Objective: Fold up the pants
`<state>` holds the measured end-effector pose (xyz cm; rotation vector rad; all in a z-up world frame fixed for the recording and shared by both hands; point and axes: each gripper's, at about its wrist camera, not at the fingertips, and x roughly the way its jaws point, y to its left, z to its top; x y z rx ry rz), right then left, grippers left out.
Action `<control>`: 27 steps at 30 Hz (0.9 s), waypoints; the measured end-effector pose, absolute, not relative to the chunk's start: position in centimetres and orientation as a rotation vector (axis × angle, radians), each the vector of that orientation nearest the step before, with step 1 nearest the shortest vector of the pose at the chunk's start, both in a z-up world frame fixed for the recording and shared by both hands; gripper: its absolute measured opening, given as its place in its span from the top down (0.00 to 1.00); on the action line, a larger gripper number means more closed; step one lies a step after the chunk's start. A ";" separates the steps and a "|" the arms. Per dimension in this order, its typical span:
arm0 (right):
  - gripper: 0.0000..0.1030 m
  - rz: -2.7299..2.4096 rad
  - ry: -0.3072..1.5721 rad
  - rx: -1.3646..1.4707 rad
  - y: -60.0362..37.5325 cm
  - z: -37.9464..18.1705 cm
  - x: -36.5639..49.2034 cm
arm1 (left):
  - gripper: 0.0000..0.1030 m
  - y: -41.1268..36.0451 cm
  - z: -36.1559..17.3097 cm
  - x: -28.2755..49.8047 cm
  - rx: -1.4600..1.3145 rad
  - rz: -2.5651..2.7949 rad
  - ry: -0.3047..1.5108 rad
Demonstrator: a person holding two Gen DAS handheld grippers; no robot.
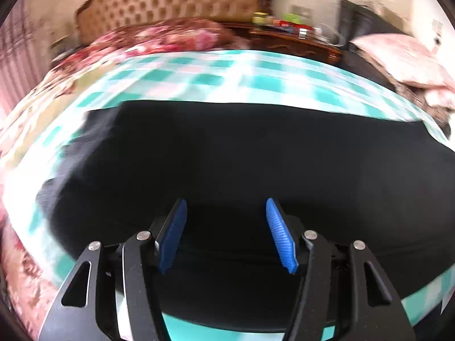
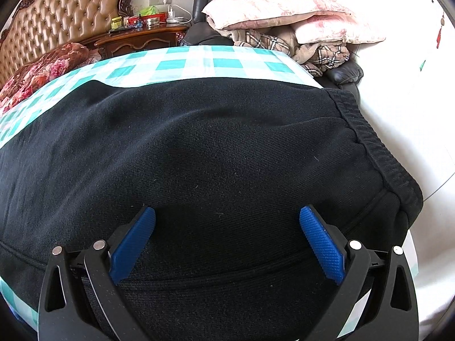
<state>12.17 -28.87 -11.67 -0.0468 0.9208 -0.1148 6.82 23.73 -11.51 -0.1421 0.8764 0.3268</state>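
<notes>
black pants [image 2: 216, 142] lying flat on the checked sheet [image 2: 199, 62] of a bed, apparently already doubled leg over leg, judging by the single broad panel on view; the crosswise folds appear still to be made. elastic waistband [image 2: 378, 153] at the right end, near the bed's edge; the long axis runs left to right across both views, with the leg ends to the left, out of sight. left gripper [image 1: 226, 233] and right gripper [image 2: 227, 241] both hover over the near hem edge of the cloth, jaws wide and holding nothing. left view is blurred.
</notes>
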 end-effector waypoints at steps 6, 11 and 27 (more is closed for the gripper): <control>0.06 -0.071 0.885 -0.106 -26.7 -8.2 12.1 | 0.56 30.3 -10.7 4.9 -0.221 0.423 0.857; 0.06 0.237 0.828 -0.110 -17.9 -3.6 13.0 | 0.56 31.4 -8.9 4.9 -0.194 0.373 0.835; 0.28 0.567 0.923 -0.321 12.3 -11.1 21.5 | 0.50 38.9 -8.1 -9.8 -0.768 0.327 0.679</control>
